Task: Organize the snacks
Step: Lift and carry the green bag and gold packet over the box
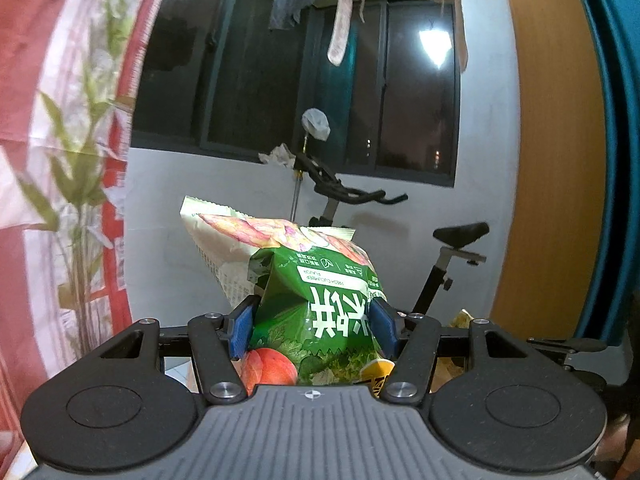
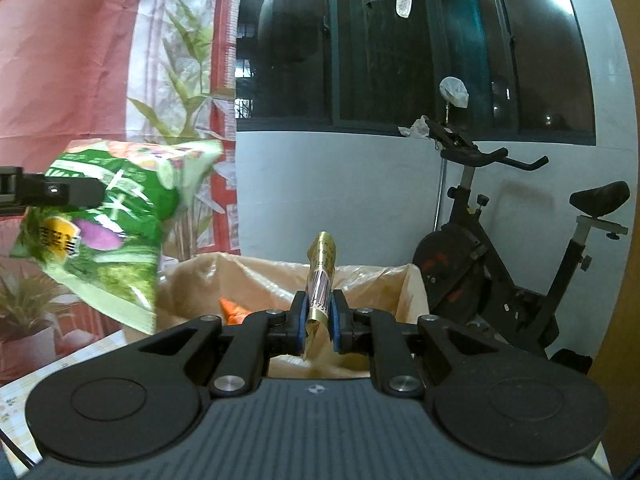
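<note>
- Left wrist view: the left tongs (image 1: 312,326) are clamped on a green bag (image 1: 316,312), its sides pinched between the blue pads (image 1: 240,330). A second, pale bag (image 1: 240,248) sits just behind the green one, touching it. An exercise bike (image 1: 440,256) stands beyond the tongs.
- Right wrist view: the right tongs (image 2: 319,322) are nearly together, clamped on a thin gold packet (image 2: 320,276) standing upright between the pads. A lined box (image 2: 384,280) lies just beyond the tongs. The green bag (image 2: 108,220) hangs in the air to their left.

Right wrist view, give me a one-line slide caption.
Right gripper pinches a gold packet above the lined box; left gripper holds a green snack bag.
</note>
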`<action>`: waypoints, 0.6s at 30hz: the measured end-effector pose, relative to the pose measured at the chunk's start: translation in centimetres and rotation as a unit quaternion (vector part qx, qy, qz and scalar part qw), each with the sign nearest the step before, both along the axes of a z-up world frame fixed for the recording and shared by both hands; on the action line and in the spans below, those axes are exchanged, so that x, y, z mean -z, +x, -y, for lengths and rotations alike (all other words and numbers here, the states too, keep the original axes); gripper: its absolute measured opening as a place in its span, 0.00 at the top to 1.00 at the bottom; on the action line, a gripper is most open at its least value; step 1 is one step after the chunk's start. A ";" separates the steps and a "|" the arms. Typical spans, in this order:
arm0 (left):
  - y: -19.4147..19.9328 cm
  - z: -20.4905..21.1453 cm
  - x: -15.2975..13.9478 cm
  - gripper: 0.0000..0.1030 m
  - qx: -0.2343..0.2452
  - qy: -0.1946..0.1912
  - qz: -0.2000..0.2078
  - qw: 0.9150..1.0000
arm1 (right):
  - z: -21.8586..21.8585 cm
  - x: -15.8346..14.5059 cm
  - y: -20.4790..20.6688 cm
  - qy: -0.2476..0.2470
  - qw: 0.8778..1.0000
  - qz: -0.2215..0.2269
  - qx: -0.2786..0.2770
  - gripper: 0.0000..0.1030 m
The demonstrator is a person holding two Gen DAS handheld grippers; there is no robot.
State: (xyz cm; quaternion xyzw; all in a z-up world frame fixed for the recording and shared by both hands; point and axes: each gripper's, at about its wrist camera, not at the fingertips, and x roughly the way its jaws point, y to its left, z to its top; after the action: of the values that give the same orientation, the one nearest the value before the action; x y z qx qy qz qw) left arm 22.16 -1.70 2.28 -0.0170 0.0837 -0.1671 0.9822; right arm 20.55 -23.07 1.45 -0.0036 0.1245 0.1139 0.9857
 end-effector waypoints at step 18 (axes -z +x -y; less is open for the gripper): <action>8.5 3.4 4.6 0.35 -0.005 0.052 -0.088 0.995 | 0.9 3.1 7.0 -0.021 0.997 -0.070 0.020 0.78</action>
State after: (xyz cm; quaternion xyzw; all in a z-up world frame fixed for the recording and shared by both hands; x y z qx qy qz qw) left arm 30.67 -5.06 -2.34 0.0195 0.1781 -0.1552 0.9715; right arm 27.60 -23.99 -1.63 -0.0138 0.1953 0.0911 0.9764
